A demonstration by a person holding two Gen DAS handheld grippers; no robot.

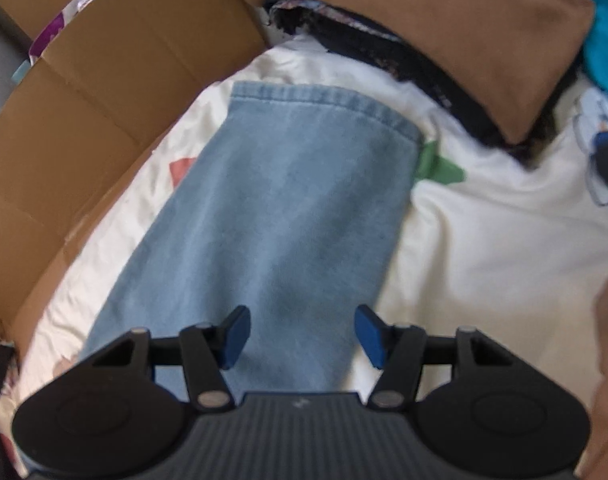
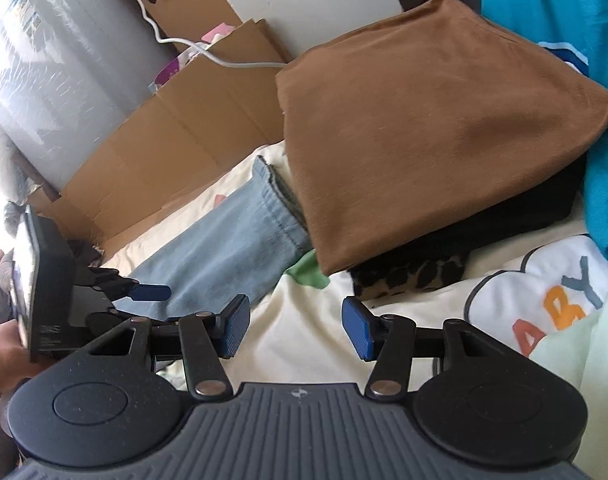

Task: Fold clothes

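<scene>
One jeans leg [image 1: 272,208], one brown garment [image 2: 424,128], one cardboard box [image 1: 104,100], two tools: left tool [image 1: 302,336], right tool [image 2: 296,328].

Left gripper [image 1: 302,336] jaws apart; right gripper [image 2: 296,328] likewise, empty.

A cream printed bedsheet [image 1: 484,240] is covering the bed. The light-blue jeans leg [image 1: 272,216] is lying flat on it, a folded brown garment [image 2: 424,128] is sitting beyond the jeans' hem, atop dark clothes [image 2: 484,236].
</scene>
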